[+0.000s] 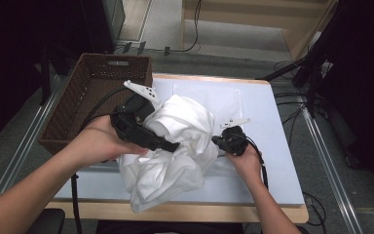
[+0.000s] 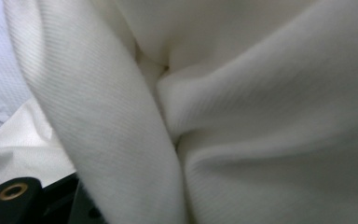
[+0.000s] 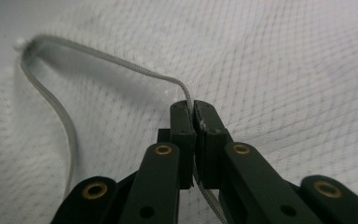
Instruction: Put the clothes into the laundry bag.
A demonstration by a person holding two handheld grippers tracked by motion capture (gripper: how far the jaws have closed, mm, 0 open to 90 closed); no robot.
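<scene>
In right gripper [image 3: 193, 114]: grey cord [image 3: 121, 65].

A light wooden table [image 1: 282, 214] stands on grey carpet [image 1: 233, 36], dark curtains [image 1: 9, 63] at both sides, pale wooden furniture [image 1: 272, 14] behind.

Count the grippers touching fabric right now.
2. The left gripper lies across the crumpled white garment at the table's middle; its grip is hidden. The right gripper is pinched shut on the drawstring of the white mesh bag.
</scene>
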